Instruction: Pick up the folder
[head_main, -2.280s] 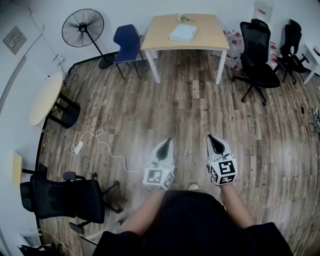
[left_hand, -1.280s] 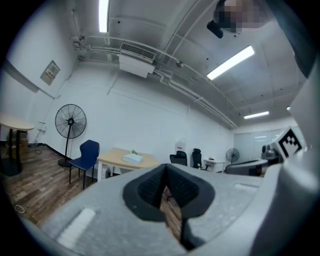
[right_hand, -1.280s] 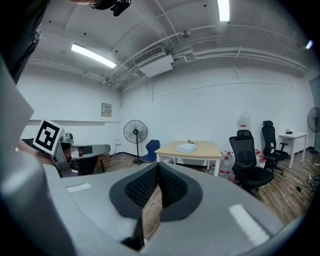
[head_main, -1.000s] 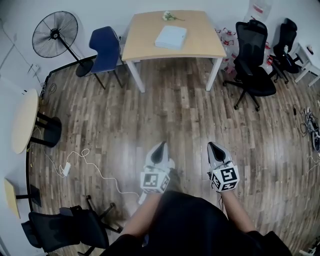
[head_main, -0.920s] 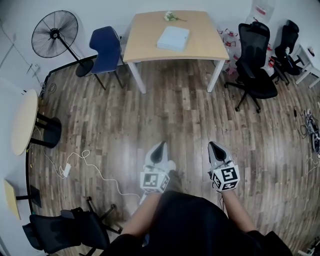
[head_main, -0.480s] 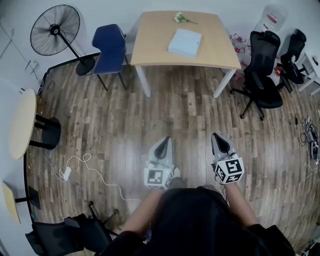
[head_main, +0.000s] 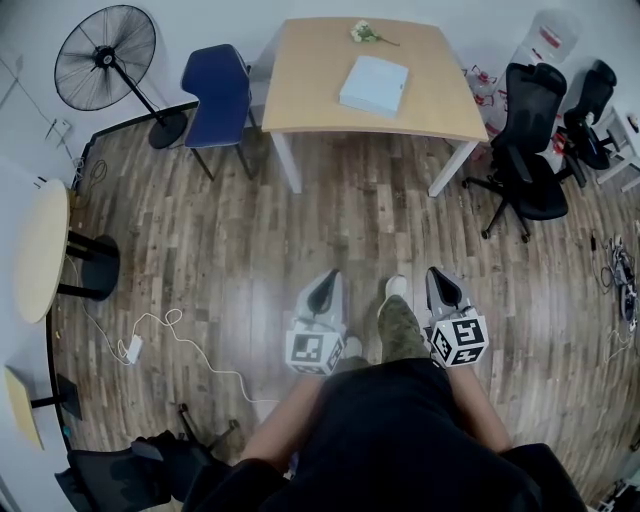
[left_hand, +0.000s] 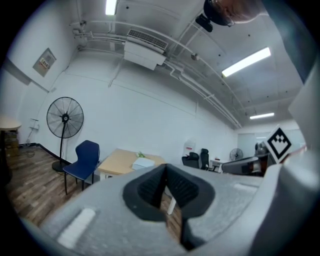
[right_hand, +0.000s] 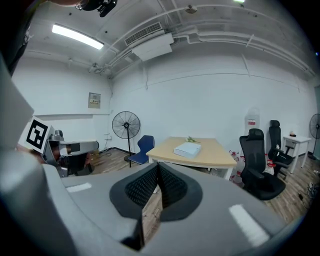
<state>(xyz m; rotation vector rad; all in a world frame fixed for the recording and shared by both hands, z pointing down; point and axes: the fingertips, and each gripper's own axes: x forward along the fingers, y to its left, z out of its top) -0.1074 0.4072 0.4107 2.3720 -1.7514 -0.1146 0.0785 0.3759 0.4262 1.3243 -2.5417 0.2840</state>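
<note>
A pale blue folder (head_main: 374, 85) lies flat on the light wooden table (head_main: 300, 90) at the far side of the room; it shows small in the left gripper view (left_hand: 144, 163) and in the right gripper view (right_hand: 187, 149). My left gripper (head_main: 327, 280) and right gripper (head_main: 439, 276) hang side by side over the wood floor, far short of the table. Both are shut with nothing between the jaws, seen close up in the left gripper view (left_hand: 165, 170) and the right gripper view (right_hand: 158, 167). A shoe (head_main: 396, 288) shows between them.
A blue chair (head_main: 218, 92) stands left of the table, a standing fan (head_main: 106, 45) further left. Black office chairs (head_main: 527, 150) crowd the right. A round side table (head_main: 38, 250) and a white cable with a power strip (head_main: 133, 347) lie at the left. A small flower sprig (head_main: 366, 33) rests on the table.
The whole view has shifted: the table and folder sit nearer and a little further right. A foot now shows between the grippers. Both grippers keep their place and stay shut.
</note>
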